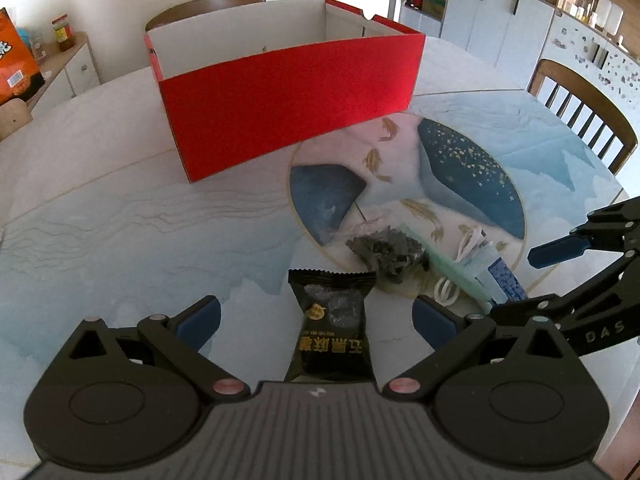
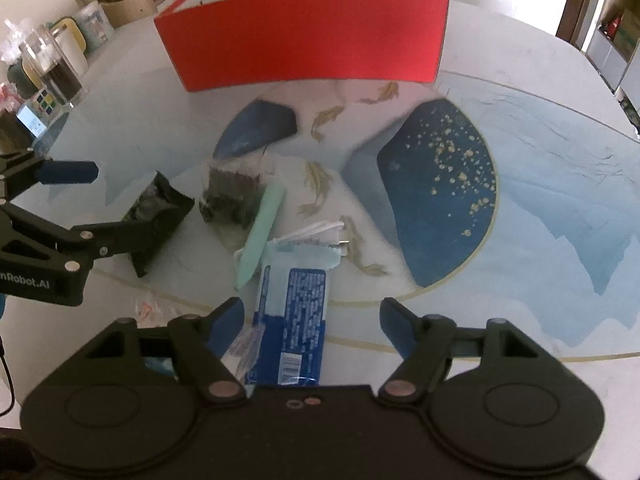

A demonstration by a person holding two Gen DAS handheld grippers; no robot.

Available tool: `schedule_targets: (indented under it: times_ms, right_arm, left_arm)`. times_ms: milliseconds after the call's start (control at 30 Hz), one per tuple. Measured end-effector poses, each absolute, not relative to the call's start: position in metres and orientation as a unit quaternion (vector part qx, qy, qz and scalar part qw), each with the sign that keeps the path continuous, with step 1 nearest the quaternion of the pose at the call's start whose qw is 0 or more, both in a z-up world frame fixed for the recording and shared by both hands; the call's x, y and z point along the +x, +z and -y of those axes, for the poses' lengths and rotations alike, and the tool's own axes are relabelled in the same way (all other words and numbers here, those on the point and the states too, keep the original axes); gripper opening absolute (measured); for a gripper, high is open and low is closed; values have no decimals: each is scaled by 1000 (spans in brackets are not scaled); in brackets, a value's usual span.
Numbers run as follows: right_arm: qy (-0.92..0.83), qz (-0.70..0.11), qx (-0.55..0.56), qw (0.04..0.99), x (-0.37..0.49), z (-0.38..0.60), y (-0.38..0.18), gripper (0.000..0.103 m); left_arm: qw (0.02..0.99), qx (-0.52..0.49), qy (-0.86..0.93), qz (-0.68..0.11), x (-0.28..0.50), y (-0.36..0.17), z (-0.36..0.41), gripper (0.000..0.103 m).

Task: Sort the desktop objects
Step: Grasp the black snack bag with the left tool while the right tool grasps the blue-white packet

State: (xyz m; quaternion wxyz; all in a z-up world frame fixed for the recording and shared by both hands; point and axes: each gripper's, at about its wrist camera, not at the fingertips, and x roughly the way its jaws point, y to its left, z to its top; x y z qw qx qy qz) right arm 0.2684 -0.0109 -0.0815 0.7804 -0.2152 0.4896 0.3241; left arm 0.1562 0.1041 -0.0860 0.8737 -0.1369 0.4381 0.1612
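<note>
Left gripper (image 1: 316, 316) gapes wide, empty, straddling the black snack packet (image 1: 331, 324) flat on the table (image 1: 120, 240). Right gripper (image 2: 312, 318) likewise over the blue packet (image 2: 292, 320). Both light, crinkly, slippery; pinch mid-body.

The right tongs (image 1: 560, 276), seen off to the left tongs' right side, bear the letters "DAS". In the right wrist view the left tongs (image 2: 80, 204) carry "nRobot.AI". The black packet (image 1: 332, 328) has gold characters, too small to read surely.
</note>
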Motion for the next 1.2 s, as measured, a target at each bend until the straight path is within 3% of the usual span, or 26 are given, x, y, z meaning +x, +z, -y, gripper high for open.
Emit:
schedule_targets:
  times_ms: [467, 733, 900, 1200]
  right_arm:
    - [311, -476, -258, 781, 273, 6, -93, 63]
    - [296, -475, -258, 787, 281, 19, -91, 54]
    - [284, -476, -249, 794, 285, 28, -89, 50]
    - [269, -482, -238, 799, 286, 38, -88, 38]
  left_arm:
    - [874, -123, 148, -446, 165, -107, -106, 101]
    - [872, -118, 151, -450, 165, -116, -102, 84]
    - [873, -116, 154, -447, 163, -117, -102, 81]
    - [878, -110, 154, -440, 162, -114, -99, 51]
